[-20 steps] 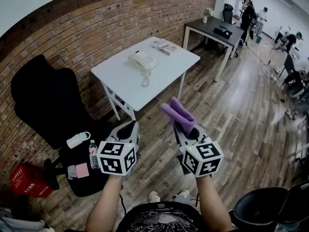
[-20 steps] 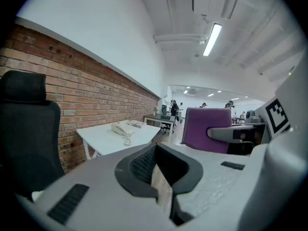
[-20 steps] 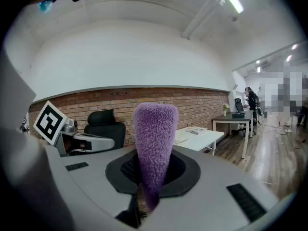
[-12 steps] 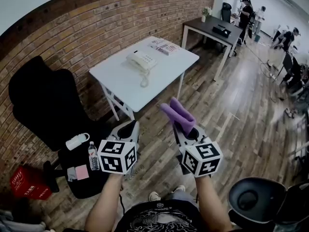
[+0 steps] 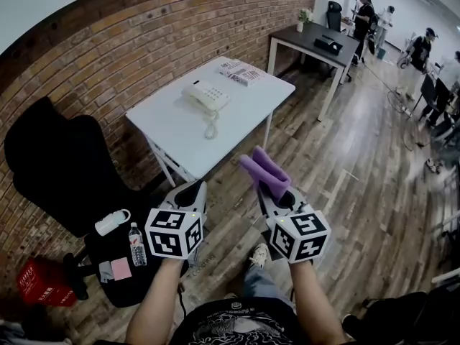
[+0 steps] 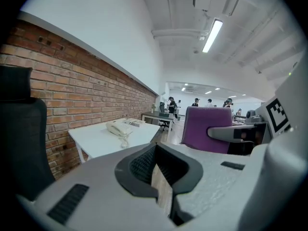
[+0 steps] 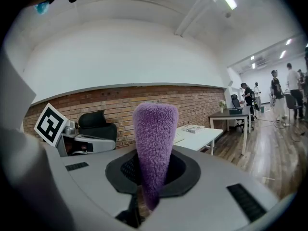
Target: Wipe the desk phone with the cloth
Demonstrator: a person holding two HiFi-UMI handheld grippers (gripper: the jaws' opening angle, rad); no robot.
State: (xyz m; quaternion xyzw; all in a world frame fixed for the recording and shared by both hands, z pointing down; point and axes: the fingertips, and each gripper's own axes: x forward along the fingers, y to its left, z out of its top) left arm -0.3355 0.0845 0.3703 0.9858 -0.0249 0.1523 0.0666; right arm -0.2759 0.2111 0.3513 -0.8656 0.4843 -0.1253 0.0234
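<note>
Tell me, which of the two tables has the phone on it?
The nearer white table, beside the brick wall, carries the desk phone; the dark table stands farther back.

I see a brick wall [image 5: 144,42] on the left, a plank floor [image 5: 359,171], a white table [image 5: 244,99], a dark table [image 5: 305,40] beyond it, a black chair [image 5: 50,164], and possibly a red crate [image 5: 43,282].
</note>
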